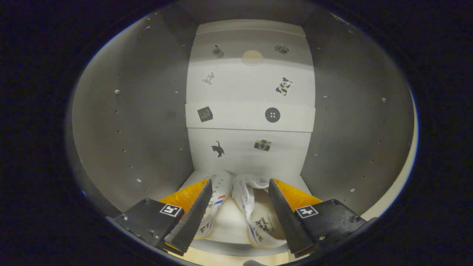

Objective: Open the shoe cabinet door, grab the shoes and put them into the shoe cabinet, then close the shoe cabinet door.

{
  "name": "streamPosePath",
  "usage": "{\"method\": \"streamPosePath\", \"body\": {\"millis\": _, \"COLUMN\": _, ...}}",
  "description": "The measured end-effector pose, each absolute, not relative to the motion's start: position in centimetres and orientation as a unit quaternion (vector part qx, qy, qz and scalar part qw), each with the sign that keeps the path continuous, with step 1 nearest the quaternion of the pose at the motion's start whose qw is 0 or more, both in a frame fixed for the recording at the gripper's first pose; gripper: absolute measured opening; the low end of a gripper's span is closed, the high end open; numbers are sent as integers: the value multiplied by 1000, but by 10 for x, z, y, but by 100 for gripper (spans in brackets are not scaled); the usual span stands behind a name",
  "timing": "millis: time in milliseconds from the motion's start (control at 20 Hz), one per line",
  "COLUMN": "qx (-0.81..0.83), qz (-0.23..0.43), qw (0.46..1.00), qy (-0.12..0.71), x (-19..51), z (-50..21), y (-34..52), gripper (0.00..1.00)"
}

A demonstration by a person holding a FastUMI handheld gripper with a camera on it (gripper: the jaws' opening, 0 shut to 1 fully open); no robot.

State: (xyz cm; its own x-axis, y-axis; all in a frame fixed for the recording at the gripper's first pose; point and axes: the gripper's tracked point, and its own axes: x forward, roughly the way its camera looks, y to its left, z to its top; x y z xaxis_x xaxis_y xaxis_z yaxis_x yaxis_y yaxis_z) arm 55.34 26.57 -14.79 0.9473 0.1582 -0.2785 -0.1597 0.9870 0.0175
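I look into the open shoe cabinet [147, 122], grey side walls left and right, a white back panel [251, 85] with small stickers. A pair of white shoes [255, 207] with red and blue stripes lies on the cabinet floor, toes toward the back panel. My gripper [240, 188] is open, its fingers spread wide. The left shoe [218, 203] runs beside the left finger and the right shoe lies just inside the right finger. Neither finger presses on a shoe. The cabinet door is hidden from me.
A white shelf strip [251, 116] crosses the back panel at mid height. Rows of small peg holes and screws dot both side walls. A light wooden edge [229, 256] runs along the front of the cabinet floor below the fingers.
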Motion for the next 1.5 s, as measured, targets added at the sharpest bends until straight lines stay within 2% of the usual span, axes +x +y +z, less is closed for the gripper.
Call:
{"method": "streamPosePath", "body": {"millis": 350, "qx": -2, "qz": 77, "qw": 990, "qy": 115, "x": 462, "z": -129, "y": 270, "gripper": 97}}
{"method": "streamPosePath", "body": {"millis": 800, "qx": 2, "qz": 78, "qw": 992, "qy": 96, "x": 304, "z": -122, "y": 253, "gripper": 99}}
{"method": "streamPosePath", "body": {"millis": 1500, "qx": 8, "qz": 79, "qw": 992, "qy": 99, "x": 98, "z": -131, "y": 112, "gripper": 99}}
